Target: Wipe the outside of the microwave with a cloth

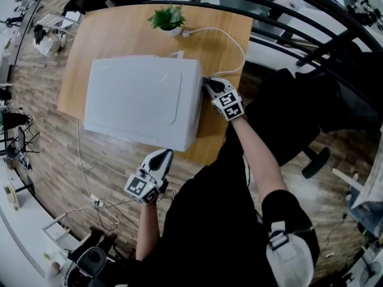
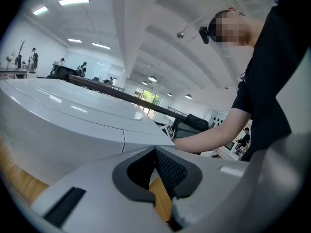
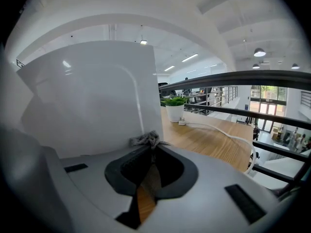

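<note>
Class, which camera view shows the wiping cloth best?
The right gripper view: the grey cloth pokes out between the right hand-held gripper's shut jaws, at the microwave's side. The head view shows no clear cloth at that gripper's tip; the left gripper view misses it.

A light wooden table (image 1: 114, 26) stands on a wood-plank floor (image 1: 42, 154). A white microwave (image 1: 140, 97) takes up most of the table's near half, set toward its right side. A small green potted plant (image 1: 168, 20) in a white pot sits at the far edge. Just beside the pot, a white cable (image 1: 230, 37) starts at a plug and loops across the bare wood near the right edge, then curves back toward the microwave. On the floor to the near left lies a white power strip (image 1: 96, 203) with its lead.
</note>
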The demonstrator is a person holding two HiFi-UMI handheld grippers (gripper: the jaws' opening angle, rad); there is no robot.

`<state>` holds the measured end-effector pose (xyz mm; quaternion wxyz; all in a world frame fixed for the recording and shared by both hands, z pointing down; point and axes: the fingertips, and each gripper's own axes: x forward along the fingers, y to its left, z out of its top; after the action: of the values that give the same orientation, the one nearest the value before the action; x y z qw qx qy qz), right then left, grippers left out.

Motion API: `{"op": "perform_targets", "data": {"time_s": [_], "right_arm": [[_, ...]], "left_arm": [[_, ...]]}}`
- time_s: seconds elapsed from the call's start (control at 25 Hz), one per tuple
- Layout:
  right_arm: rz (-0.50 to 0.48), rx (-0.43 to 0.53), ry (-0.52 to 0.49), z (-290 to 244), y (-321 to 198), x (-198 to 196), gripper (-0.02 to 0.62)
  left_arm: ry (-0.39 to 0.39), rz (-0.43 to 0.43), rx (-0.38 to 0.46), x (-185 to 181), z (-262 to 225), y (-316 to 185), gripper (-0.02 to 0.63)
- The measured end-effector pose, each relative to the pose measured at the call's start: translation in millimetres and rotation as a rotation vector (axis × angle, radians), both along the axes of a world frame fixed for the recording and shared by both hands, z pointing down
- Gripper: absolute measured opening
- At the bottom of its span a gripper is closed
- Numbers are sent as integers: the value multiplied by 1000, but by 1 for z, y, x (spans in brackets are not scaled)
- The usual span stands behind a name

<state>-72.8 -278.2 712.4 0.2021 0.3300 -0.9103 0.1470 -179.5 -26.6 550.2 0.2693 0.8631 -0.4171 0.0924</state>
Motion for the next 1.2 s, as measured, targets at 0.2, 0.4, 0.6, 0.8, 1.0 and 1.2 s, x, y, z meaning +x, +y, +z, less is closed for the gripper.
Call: {"op": "perform_targets", "data": {"time_s": [0.2,0.4,0.6,0.8,1.0,1.2], "right_arm": [[30,4,7,2,-17,0,28],[36,-3,28,10,-27,2,29],[39,-11,45,19,-31,3,28],[39,-24,67,30,-30,3,29],[43,-40,79,39,-19,2,29],[21,-46,92,44,-3,-1,29]], "left_arm": [[-2,1,-9,-2,2,1,3],[-12,13,-16,-1,4,2,3],[-24,23,-37,0,8,1,3],[-31,27,-48,0,9,2,3],[-28,33,-51,0,9,2,3],[-23,30,-48,0,9,2,3]]}}
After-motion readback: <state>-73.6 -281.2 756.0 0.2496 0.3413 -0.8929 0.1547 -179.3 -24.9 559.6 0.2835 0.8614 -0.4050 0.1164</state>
